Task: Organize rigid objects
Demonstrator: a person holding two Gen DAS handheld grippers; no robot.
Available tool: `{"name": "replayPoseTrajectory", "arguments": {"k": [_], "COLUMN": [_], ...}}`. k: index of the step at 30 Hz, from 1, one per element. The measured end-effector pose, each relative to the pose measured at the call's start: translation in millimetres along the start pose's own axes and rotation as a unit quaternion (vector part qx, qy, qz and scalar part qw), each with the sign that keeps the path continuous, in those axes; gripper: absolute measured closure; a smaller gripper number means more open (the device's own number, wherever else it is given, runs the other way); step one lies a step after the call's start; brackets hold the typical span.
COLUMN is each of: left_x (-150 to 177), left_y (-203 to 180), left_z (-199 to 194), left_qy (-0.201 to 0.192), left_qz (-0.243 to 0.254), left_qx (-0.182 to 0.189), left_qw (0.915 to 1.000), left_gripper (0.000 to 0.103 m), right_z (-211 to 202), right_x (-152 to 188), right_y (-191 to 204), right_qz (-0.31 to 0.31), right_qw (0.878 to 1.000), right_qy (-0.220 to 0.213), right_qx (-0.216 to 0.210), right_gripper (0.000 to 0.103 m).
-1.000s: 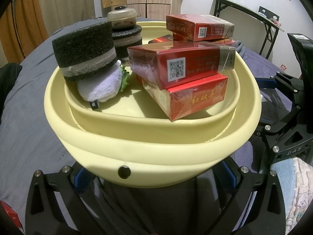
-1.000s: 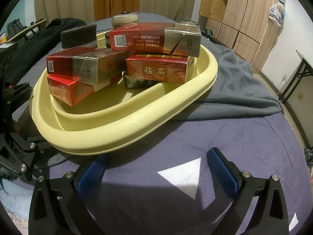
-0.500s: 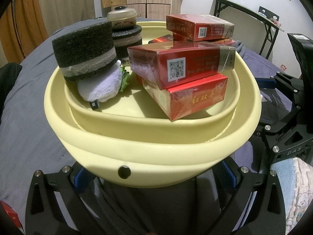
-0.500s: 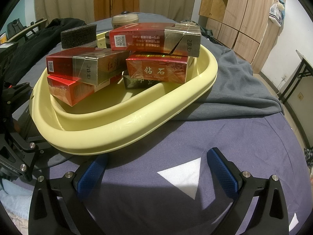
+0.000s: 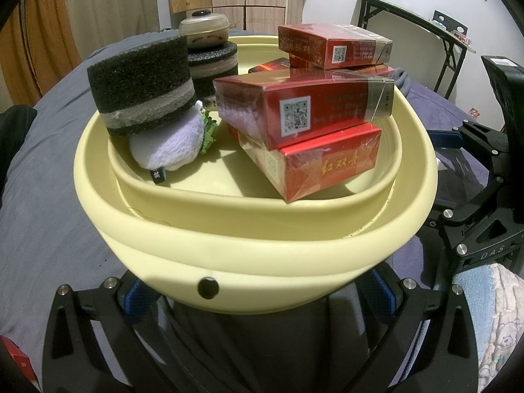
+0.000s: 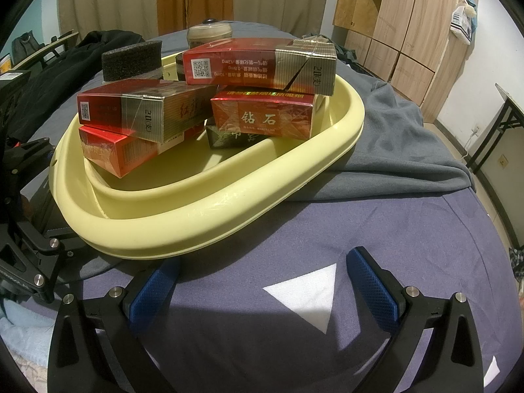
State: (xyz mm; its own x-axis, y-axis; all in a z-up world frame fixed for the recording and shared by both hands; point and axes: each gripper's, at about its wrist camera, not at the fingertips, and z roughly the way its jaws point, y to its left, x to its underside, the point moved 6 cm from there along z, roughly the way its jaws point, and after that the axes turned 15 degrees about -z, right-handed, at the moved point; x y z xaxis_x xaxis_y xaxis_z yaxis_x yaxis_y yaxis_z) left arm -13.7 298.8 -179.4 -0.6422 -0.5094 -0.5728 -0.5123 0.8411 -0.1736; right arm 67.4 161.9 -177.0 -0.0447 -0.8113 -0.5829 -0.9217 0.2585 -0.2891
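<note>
Nothing has moved; yellow basin [image 5: 255,255] still holds red boxes [image 5: 304,114].

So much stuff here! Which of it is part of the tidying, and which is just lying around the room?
Part of the job:
- yellow basin
- red boxes stacked in it
- black foam cylinders
- small lidded jar
- white plush toy

Just lying about:
- grey blanket
- dark clothing
- wooden wardrobe
- folding table
</note>
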Motion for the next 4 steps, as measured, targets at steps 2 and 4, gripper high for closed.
{"name": "replayPoseTrajectory", "arguments": {"k": [2,4], "left_x": [0.0,0.0], "left_y": [-0.1,0.1], "left_z": [0.0,0.1], "left_qy": [0.0,0.0], "left_qz": [0.0,0.0], "left_qx": [0.0,0.0], "left_qw": [1.0,1.0], "left_gripper": [0.0,0.0], "right_z": [0.0,0.0], "right_x": [0.1,0.0], "right_y": [-0.4,0.0], "right_qz": [0.0,0.0], "right_qw": [1.0,1.0], "right_qy": [0.0,0.0], "right_qx": [0.0,0.0], "right_gripper": [0.0,0.0]}}
